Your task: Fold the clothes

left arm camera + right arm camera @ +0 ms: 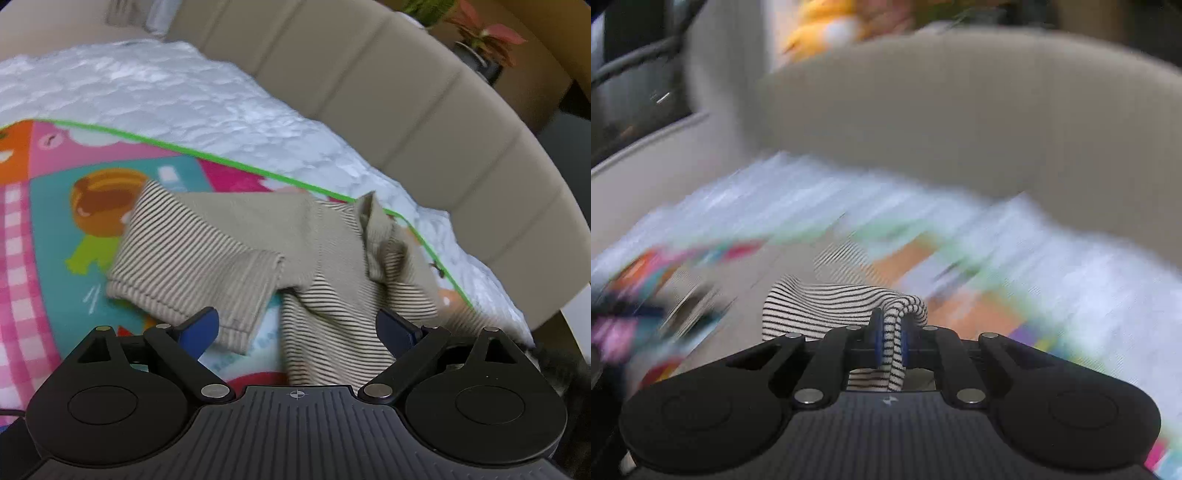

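A beige striped garment (240, 251) lies crumpled on a colourful cartoon play mat (48, 229) spread over a white quilted bed. My left gripper (297, 325) hovers just above the garment's near part with its blue fingers (199, 326) spread wide, and a strip of the cloth runs down between them untouched. In the right wrist view, which is heavily motion-blurred, my right gripper (891, 334) is shut on a bunched fold of the striped garment (827, 302), lifted above the mat.
A padded beige headboard (424, 122) curves behind the white quilt (177, 88). Potted plants (484, 37) stand beyond it at the upper right. The mat's green edge (229, 162) runs diagonally. Something yellow (827, 29) is blurred at the top of the right view.
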